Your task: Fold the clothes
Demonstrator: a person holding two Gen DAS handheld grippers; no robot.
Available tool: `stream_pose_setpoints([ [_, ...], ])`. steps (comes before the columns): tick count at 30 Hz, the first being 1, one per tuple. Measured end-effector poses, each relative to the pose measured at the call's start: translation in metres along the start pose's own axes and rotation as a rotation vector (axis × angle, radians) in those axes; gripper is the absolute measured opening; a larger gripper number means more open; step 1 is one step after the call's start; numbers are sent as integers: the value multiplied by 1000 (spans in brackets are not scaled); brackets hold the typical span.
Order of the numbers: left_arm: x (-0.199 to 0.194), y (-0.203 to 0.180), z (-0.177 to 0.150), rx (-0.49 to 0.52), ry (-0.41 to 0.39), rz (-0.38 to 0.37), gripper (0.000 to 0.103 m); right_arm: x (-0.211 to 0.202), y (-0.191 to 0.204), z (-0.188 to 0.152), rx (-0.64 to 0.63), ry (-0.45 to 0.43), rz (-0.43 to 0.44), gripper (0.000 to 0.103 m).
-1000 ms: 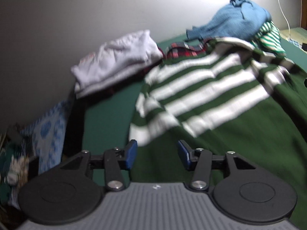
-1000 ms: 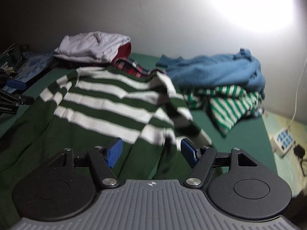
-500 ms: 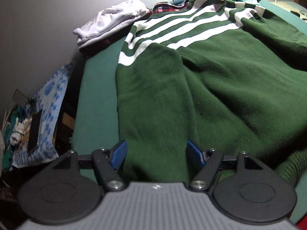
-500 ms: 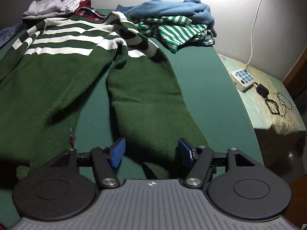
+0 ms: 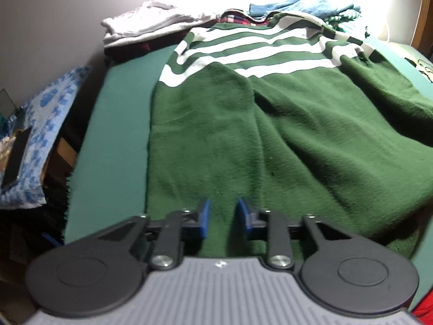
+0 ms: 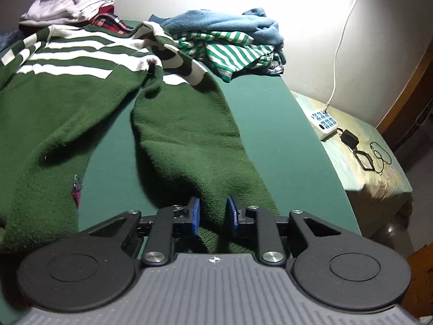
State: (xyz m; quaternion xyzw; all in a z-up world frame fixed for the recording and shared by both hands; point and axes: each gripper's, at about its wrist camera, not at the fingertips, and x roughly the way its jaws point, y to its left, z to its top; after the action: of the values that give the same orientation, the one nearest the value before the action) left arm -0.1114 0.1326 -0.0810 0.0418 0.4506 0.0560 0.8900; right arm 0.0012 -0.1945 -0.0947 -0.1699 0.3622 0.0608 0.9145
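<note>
Jaws on the left gripper point(image 5: 222, 218) are closing, with the near edge of the green sweater point(image 5: 284, 135) between the blue pads point(image 5: 203, 218). I cannot tell if the pads press the cloth yet. Jaws on the right gripper point(image 6: 213, 215) are closing too, and they pinch a bump of the sweater's sleeve point(image 6: 189, 146) near its cuff.

The sweater lies spread out flat on the green table point(image 5: 119, 124), with its white stripes at the far end.

The left view shows the big body of the sweater and its left side. Only this view shows a blue and white cloth point(image 5: 40, 135) off the left edge of the table, with a dark flat thing point(image 5: 16, 159) lying on it.

The right view shows the sleeve lying apart from the body, with a strip of bare table point(image 6: 108, 162) between them. Only this view shows a bed point(image 6: 365, 162) to the right of the table. On the bed sit a white power strip point(image 6: 323, 123), a black plug point(image 6: 349, 138) and a thin black wire point(image 6: 380, 159). A white cord point(image 6: 341, 40) runs up the wall.

Both views show clothes at the far end: a white pile point(image 5: 146, 24), a red check cloth point(image 6: 111, 23), a blue sweater point(image 6: 224, 25) and a green and white striped top point(image 6: 230, 51).
</note>
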Motion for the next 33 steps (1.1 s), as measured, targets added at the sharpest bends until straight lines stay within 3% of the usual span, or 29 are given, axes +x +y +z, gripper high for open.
stream_pose_setpoints([
  [1, -1, 1, 0, 5, -2, 10, 26, 0, -2, 1, -3, -4, -12, 16],
  [2, -2, 1, 0, 11, -4, 20, 14, -1, -4, 2, -5, -7, -25, 15],
  [4, -2, 10, -1, 20, 5, 74, 3, 0, -10, 4, -8, -13, -56, 13],
  [8, 3, 42, -4, 12, 54, 176, 3, 5, -31, 10, -17, -27, -147, 12],
  [9, 2, 49, -5, 0, 68, 169, 3, 7, -36, 12, -25, -28, -168, 11],
  [12, -7, 61, -8, -21, 76, 116, 11, 19, -49, 17, -62, -24, -224, 11],
  [14, -12, 57, -12, -8, 75, 85, 29, 30, -51, 18, -94, -11, -245, 11],
  [18, -16, 50, -22, -13, 94, 46, 36, 44, -46, 19, -146, 13, -264, 15],
  [20, -21, 48, -26, -25, 100, 20, 45, 39, -43, 21, -150, 23, -263, 20],
  [21, -24, 46, -28, -31, 93, 7, 48, 33, -44, 23, -140, 29, -252, 26],
  [22, -28, 45, -29, -39, 87, -14, 57, 23, -43, 25, -124, 28, -233, 29],
  [23, -31, 45, -30, -47, 81, -37, 73, 10, -40, 27, -120, 16, -215, 31],
  [25, -37, 42, -32, -59, 65, -77, 87, -16, -34, 28, -112, -10, -165, 46],
  [27, -38, 33, -33, -43, 62, -82, 87, -38, -24, 30, -91, -23, -45, 56],
  [33, -35, 21, -24, -17, 66, -93, 86, -72, 22, 24, -109, -21, 212, 57],
])
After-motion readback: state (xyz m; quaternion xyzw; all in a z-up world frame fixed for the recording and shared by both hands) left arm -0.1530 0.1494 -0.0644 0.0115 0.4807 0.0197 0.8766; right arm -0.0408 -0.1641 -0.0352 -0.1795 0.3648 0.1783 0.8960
